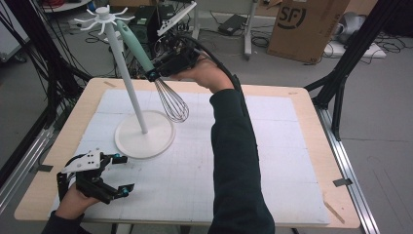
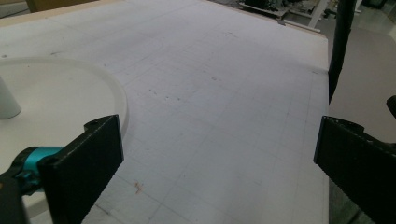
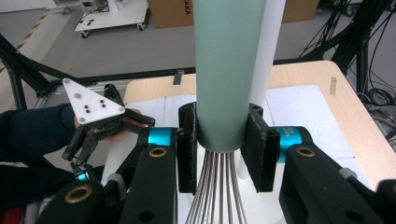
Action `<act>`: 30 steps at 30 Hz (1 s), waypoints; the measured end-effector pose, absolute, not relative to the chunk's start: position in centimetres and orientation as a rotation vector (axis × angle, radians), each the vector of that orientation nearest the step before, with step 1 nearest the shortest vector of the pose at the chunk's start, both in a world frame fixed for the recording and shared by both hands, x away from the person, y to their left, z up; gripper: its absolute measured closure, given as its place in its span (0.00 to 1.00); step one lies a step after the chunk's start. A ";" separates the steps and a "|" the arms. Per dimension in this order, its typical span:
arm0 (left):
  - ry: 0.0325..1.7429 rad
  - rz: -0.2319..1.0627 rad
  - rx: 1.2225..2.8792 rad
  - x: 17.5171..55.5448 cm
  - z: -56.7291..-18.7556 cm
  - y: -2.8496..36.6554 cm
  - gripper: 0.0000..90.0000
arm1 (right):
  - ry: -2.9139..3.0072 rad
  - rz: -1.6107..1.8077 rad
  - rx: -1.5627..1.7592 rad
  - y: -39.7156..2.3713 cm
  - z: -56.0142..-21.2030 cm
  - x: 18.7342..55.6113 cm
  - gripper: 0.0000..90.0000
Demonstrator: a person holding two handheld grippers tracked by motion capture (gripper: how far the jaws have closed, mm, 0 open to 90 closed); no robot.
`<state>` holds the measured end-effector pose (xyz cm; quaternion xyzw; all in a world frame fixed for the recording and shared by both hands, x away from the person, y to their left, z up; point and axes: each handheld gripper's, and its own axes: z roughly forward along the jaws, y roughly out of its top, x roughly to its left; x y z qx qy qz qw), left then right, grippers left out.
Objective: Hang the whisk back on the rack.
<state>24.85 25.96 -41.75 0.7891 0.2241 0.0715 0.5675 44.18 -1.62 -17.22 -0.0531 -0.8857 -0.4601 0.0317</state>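
Jaws of right gripper (image 1: 155, 74) clamp a whisk (image 1: 160, 87) above the white mat (image 1: 272, 146); left gripper (image 1: 122, 173) gapes wide.

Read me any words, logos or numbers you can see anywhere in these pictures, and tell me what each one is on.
"SF", a round dark logo on the brown cardboard box on the floor beyond the table.
"AKA", the end of a cut-off dark word on a brown cardboard box at the top of the right gripper view.
No other text can be read.
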 end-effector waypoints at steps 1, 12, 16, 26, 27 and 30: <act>0.526 0.170 1.853 24.8 -41.8 25.9 0.02 | -2.727 -1.420 -0.158 -1.6 -17.3 44.2 0.77; 0.525 0.160 1.858 24.8 -41.8 25.9 0.02 | -2.723 -1.424 -0.164 -1.1 -17.7 44.8 0.76; 0.523 0.159 1.860 24.8 -41.8 25.9 0.02 | -2.724 -1.433 -0.163 -0.9 -17.9 45.0 0.76; 0.523 0.157 1.866 24.9 -41.9 25.8 0.02 | -2.708 -1.474 -0.211 -1.4 -18.3 45.2 0.68; 0.522 0.158 1.866 24.9 -41.9 25.8 0.02 | -2.705 -1.465 -0.216 -1.6 -18.3 45.1 0.67; 0.523 0.156 1.868 24.9 -41.9 25.8 0.02 | -2.701 -1.465 -0.207 -2.1 -18.6 44.9 0.64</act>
